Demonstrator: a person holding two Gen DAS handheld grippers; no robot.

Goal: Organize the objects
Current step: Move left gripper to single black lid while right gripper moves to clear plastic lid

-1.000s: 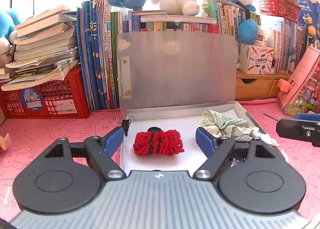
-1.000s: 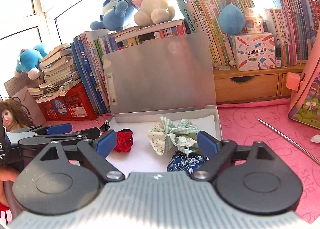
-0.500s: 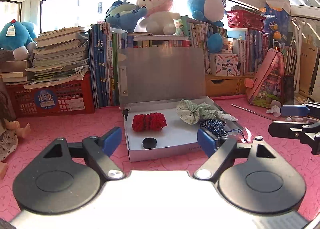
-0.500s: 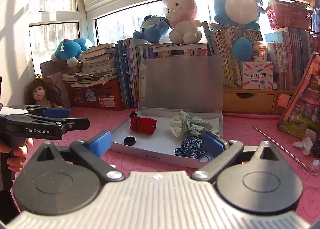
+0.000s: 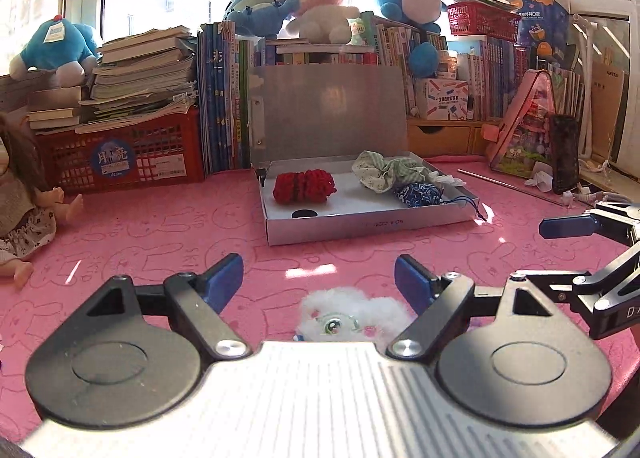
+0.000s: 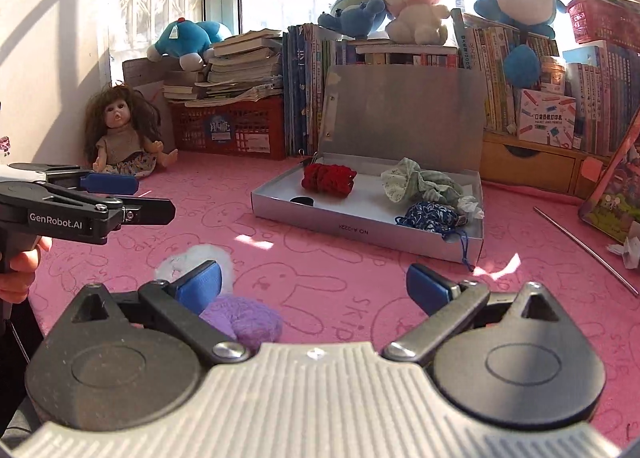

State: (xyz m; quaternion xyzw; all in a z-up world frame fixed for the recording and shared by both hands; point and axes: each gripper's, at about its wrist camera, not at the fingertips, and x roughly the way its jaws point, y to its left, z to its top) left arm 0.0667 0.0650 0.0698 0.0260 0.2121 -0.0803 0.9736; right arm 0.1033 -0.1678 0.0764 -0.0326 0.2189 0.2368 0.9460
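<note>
Left gripper stood open, empty, above white fluffy toy near front edge of pink mat. Right gripper, jaws just opened wide, empty; purple pompom beside its left finger. Open box at mat centre. Advise: lower squarely over toy, close gently.

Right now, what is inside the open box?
The box holds a red scrunchie, a green one, a blue one and a black disc. Anything underneath is hidden.
</note>
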